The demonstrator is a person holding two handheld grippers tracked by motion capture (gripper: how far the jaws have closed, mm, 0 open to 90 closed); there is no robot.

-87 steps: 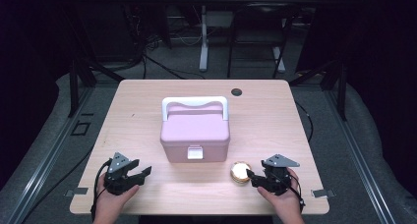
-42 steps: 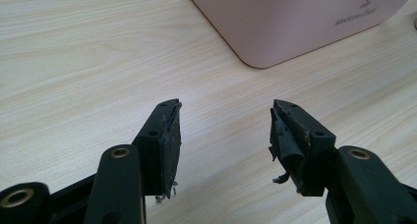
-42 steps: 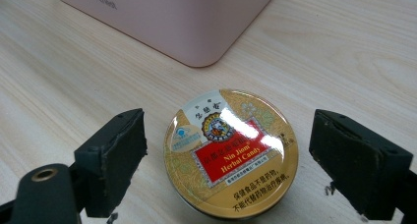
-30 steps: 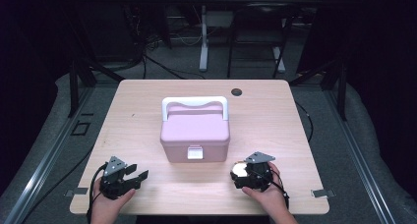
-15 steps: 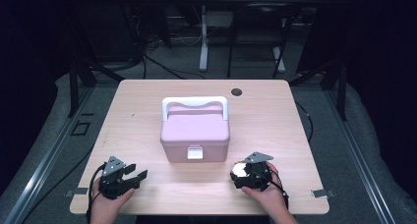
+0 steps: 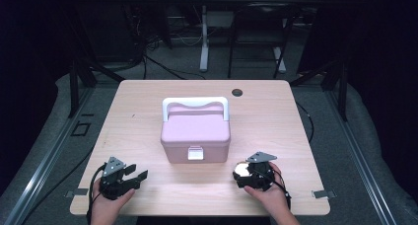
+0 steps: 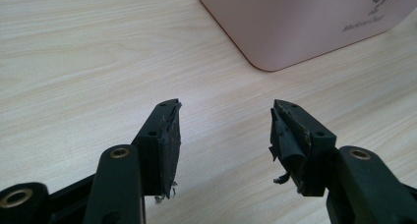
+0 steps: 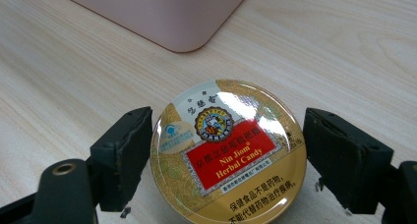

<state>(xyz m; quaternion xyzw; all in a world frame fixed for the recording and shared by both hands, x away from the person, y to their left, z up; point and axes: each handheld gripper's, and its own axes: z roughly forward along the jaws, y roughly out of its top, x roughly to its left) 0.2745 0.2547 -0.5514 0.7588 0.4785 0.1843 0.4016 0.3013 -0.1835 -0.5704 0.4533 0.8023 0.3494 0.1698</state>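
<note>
One round candy tin (image 8: 228, 153) lies flat on the wooden surface (image 6: 276, 116), between the two fingers (image 8: 123, 157) of the right gripper (image 6: 245, 173). The left finger stands right at the tin's rim, and whether it touches cannot be told; the right finger stands a little off the rim, so the gripper is spread around the tin without clamping it. The tin's lid is gold with a red label that reads "Nin Jiom Herbal Candy".

One pink box (image 6: 195, 131) with a white handle stands just beyond the fingers of both grippers, its lid down and its front latch facing the person. A rounded corner of it shows past the tin in the right gripper view.

The left gripper (image 6: 135, 177) rests low over the surface with its two fingers (image 7: 164, 143) apart and nothing between them but bare wood. Two hands hold the two grippers, one each.
</note>
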